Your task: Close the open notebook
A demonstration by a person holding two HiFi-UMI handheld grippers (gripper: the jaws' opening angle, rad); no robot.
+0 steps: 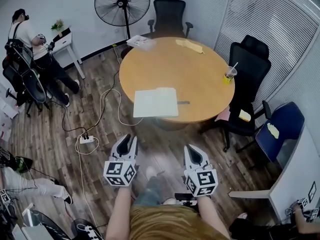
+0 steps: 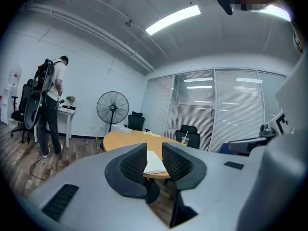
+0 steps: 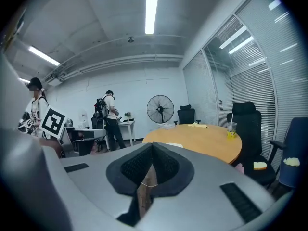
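An open notebook (image 1: pixel 155 102) with white pages lies flat near the front edge of the round wooden table (image 1: pixel 200 74). A dark pen (image 1: pixel 183 102) rests just right of it. Both grippers hover over the floor in front of the table, short of the notebook and apart from it. My left gripper (image 1: pixel 127 140) is open with nothing in it; in the left gripper view (image 2: pixel 154 149) the notebook (image 2: pixel 155 163) shows far off through the gap. My right gripper (image 1: pixel 193 151) points at the table; in the right gripper view (image 3: pixel 152 146) its pads meet, shut and holding nothing.
A drink cup with a straw (image 1: pixel 229 74) stands at the table's right edge, with papers (image 1: pixel 140 42) and a yellow cloth (image 1: pixel 190 45) at the far side. Black office chairs (image 1: pixel 247 89) ring the table. A power strip (image 1: pixel 86 139) and cables lie on the floor at left. A person (image 1: pixel 37 59) stands by a white desk.
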